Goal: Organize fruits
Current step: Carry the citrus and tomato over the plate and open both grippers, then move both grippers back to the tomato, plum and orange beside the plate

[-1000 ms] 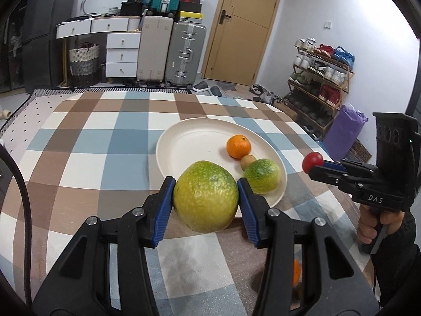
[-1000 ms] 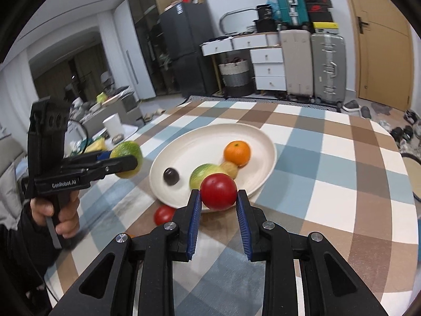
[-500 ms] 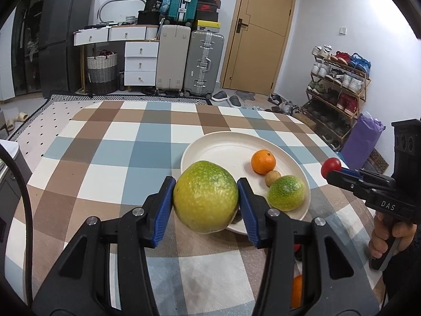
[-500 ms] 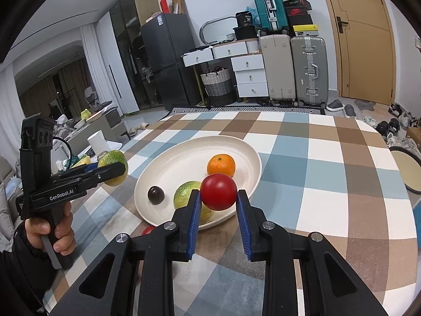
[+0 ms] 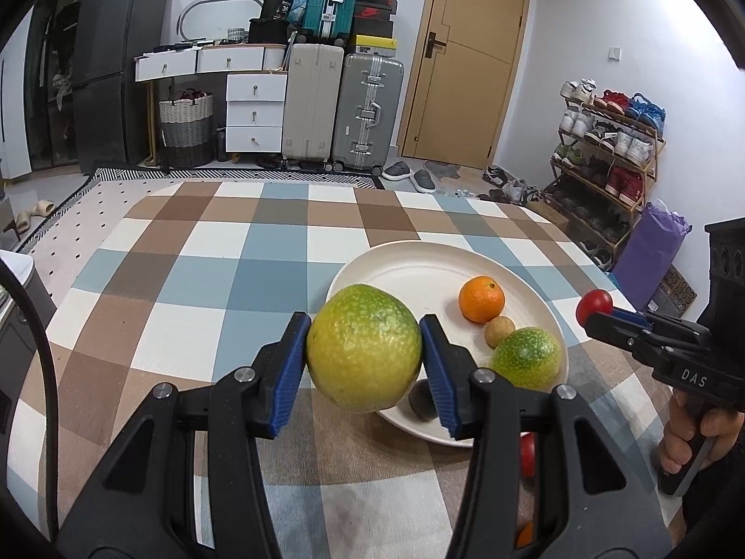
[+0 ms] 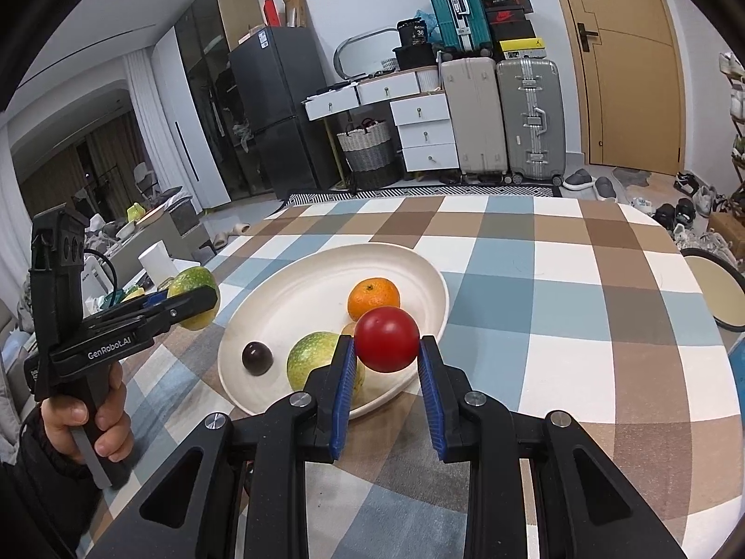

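Observation:
My left gripper (image 5: 364,358) is shut on a large yellow-green fruit (image 5: 364,348), held above the table by the near left rim of the cream plate (image 5: 419,256). My right gripper (image 6: 385,349) is shut on a small red fruit (image 6: 386,345), raised over the plate's (image 6: 298,289) near right rim. On the plate lie an orange (image 5: 481,299), a small tan fruit (image 5: 499,330), a second green fruit (image 5: 525,357) and a dark round fruit (image 6: 257,358). Each gripper shows in the other's view: the right gripper (image 5: 593,306) at the right, the left gripper (image 6: 195,300) at the left.
The plate sits on a checked tablecloth (image 5: 209,279). A red fruit (image 5: 527,454) and an orange one (image 5: 525,533) lie on the cloth near the plate, partly hidden by my left fingers. Suitcases, drawers and a shoe rack stand beyond the table. A round stool (image 6: 714,289) sits at the right.
The left gripper with the green fruit has shifted left, so the plate now lies further right in its view. In the right wrist view the plate has slid slightly lower and left.

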Action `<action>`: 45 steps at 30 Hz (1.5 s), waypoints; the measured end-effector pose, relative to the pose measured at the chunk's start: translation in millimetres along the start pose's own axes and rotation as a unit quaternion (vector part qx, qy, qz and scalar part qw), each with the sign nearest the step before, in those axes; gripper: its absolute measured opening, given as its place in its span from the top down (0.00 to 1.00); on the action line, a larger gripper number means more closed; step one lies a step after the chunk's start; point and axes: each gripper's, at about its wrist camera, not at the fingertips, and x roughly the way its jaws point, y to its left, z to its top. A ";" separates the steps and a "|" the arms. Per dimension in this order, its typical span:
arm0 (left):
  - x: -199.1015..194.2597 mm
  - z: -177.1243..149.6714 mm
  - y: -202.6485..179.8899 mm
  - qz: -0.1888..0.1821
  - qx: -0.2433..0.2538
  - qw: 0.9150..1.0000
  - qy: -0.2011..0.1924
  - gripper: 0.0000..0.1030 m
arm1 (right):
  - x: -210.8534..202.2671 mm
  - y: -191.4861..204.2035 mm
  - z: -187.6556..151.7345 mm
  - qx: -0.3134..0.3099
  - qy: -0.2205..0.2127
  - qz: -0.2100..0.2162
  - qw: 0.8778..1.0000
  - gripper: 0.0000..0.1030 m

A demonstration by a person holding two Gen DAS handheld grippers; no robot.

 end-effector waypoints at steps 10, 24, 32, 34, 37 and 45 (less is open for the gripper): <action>19.7 0.5 -3.2 -0.004 0.004 1.000 0.014 0.56 | 13.4 0.5 -0.2 -0.002 0.016 -0.004 1.000 0.73; 21.6 0.0 -7.7 -0.009 0.011 1.000 0.014 0.56 | 18.7 1.8 0.2 -0.005 0.029 -0.006 1.000 0.70; 21.3 0.6 -10.3 -0.009 0.021 1.000 0.017 0.56 | 18.6 -4.9 0.2 0.005 0.026 -0.016 1.000 0.65; 22.1 0.7 -10.7 -0.007 0.022 1.000 0.019 0.54 | 19.6 -6.1 0.4 0.007 0.029 -0.016 0.999 0.64; 21.3 -0.9 -12.2 -0.012 0.023 0.999 0.018 0.51 | 19.3 -6.9 0.4 0.010 0.029 -0.015 0.999 0.62; 12.4 -4.2 -5.0 -0.015 0.008 1.000 0.012 0.22 | 16.6 -10.8 -1.1 0.018 0.027 -0.014 0.999 0.51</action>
